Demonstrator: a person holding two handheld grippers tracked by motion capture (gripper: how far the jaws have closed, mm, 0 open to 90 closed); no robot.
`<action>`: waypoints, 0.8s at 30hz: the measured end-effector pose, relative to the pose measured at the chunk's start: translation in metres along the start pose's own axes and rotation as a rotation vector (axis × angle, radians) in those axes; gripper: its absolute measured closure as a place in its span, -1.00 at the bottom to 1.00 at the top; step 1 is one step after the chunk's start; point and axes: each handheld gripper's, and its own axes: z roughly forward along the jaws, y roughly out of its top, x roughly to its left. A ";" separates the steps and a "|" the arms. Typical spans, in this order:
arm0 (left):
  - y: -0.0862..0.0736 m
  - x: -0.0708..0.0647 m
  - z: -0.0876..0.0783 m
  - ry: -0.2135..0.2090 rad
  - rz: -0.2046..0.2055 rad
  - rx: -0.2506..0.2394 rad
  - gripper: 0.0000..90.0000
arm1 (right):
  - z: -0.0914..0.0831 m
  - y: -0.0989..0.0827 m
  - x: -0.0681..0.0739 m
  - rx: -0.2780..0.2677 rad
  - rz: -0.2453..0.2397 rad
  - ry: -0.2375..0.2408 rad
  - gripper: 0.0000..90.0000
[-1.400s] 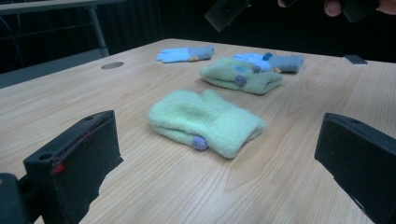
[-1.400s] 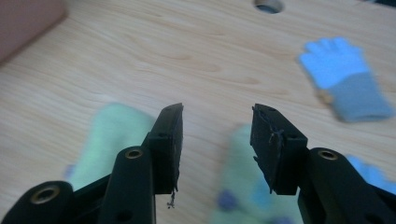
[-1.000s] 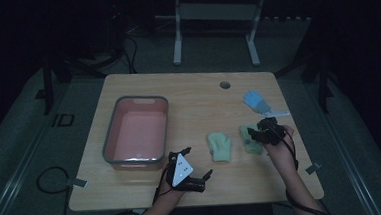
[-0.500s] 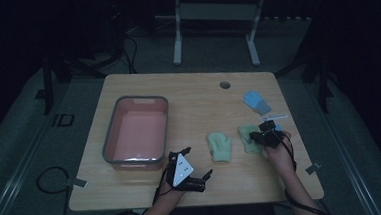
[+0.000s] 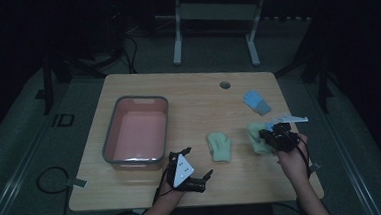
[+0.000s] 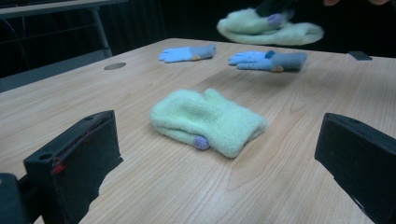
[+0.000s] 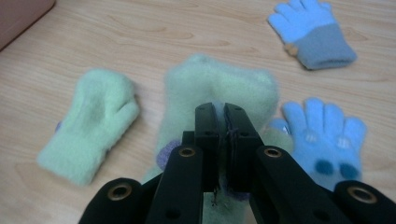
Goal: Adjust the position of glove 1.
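Note:
Two pale green mittens and two blue gloves lie at the table's right half. My right gripper point(image 7: 220, 109) is shut on one green mitten point(image 7: 219, 84) and holds it just off the table point(image 5: 193, 97), as the left gripper view shows that mitten point(image 6: 268, 28) raised. The other green mitten point(image 5: 220, 147) lies flat, in front of my left gripper point(image 5: 196, 162), whose jaws stand wide open with nothing between them. One blue glove point(image 7: 310, 32) lies farther back. The second blue glove point(image 7: 324, 140) lies right beside the held mitten.
A pink tub with a grey rim point(image 5: 136, 132) stands on the left half of the table. A round cable hole point(image 5: 224, 85) sits near the far edge. Beyond the table is a metal stand point(image 5: 213, 16) on a dark floor.
My right gripper has shifted only slightly with the green mitten in it. The left gripper and the other gloves have stayed put.

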 end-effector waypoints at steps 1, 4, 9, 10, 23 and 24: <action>0.000 0.000 0.000 0.000 0.000 0.000 -1.00 | -0.002 -0.002 0.000 0.001 -0.002 0.005 0.90; 0.000 0.000 0.000 0.000 -0.002 0.000 -1.00 | -0.002 -0.009 -0.001 0.013 -0.002 0.005 0.90; 0.000 0.000 0.000 0.001 -0.002 -0.001 -1.00 | 0.006 -0.027 0.002 0.028 0.018 0.008 0.89; 0.000 0.000 0.000 0.001 -0.003 0.000 -1.00 | 0.008 -0.029 0.004 0.031 0.013 0.000 0.90; 0.000 0.000 0.000 0.000 -0.002 0.001 -1.00 | 0.047 -0.048 -0.002 0.081 -0.003 -0.020 0.83; 0.000 0.000 0.000 -0.001 -0.001 0.000 -1.00 | 0.049 -0.048 -0.002 0.078 -0.007 -0.020 0.82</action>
